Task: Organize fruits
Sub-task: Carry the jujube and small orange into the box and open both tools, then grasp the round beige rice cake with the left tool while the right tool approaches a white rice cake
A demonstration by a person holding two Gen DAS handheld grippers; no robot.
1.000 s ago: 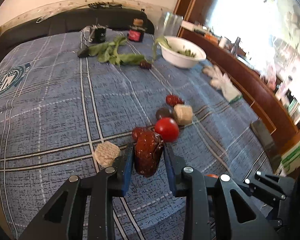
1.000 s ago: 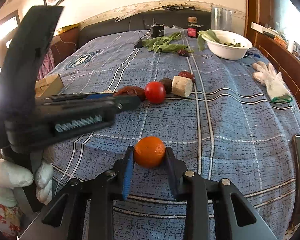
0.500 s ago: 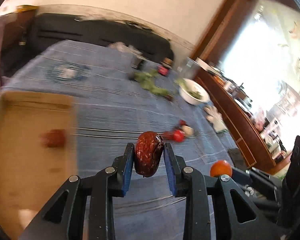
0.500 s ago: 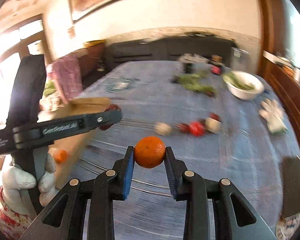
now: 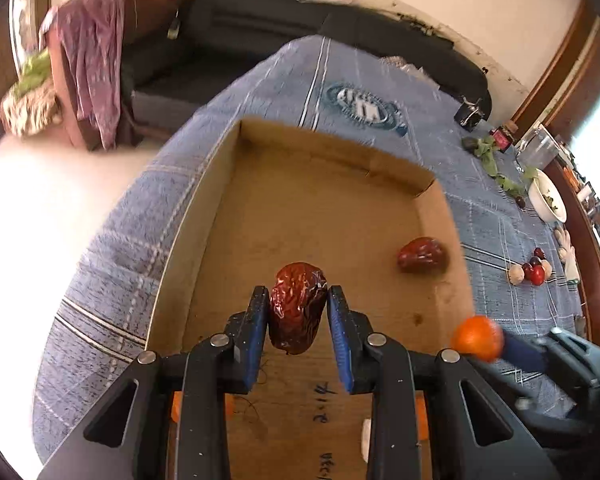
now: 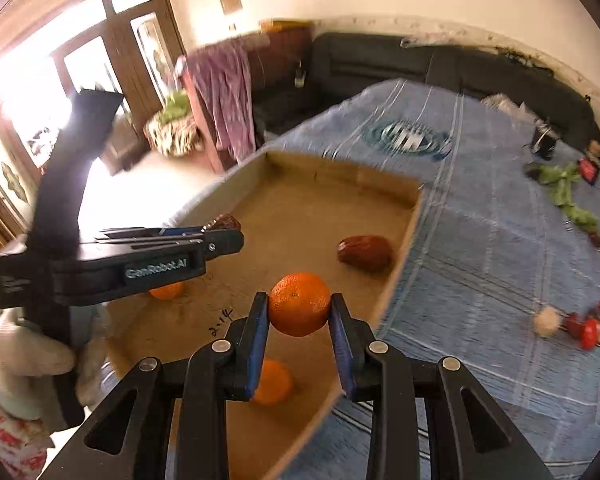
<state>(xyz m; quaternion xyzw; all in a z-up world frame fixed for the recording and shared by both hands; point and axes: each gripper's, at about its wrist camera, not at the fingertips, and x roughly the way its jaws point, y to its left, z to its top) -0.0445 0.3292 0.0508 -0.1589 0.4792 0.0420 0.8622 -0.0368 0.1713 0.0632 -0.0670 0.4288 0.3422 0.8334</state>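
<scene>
My left gripper (image 5: 298, 312) is shut on a wrinkled dark red date (image 5: 297, 306) and holds it above the shallow cardboard box (image 5: 332, 148). My right gripper (image 6: 299, 314) is shut on an orange (image 6: 299, 304) above the box's (image 6: 400, 256) right side. Another red date (image 5: 422, 255) lies in the box, also in the right wrist view (image 6: 365, 252). Two oranges (image 6: 272, 382) (image 6: 166, 291) lie on the box floor. The left gripper shows side-on in the right wrist view (image 6: 220, 236).
The box stands on a blue checked cloth (image 6: 480, 248). A cluster of small fruits and pale pieces (image 6: 580, 322) lies on the cloth to the right. Green leaves (image 6: 568, 196), jars and a white bowl (image 5: 548, 200) stand further off. A black sofa (image 6: 420, 64) is behind.
Both grippers have swung left from the fruit cluster on the cloth to above the cardboard box, each still holding its fruit.
</scene>
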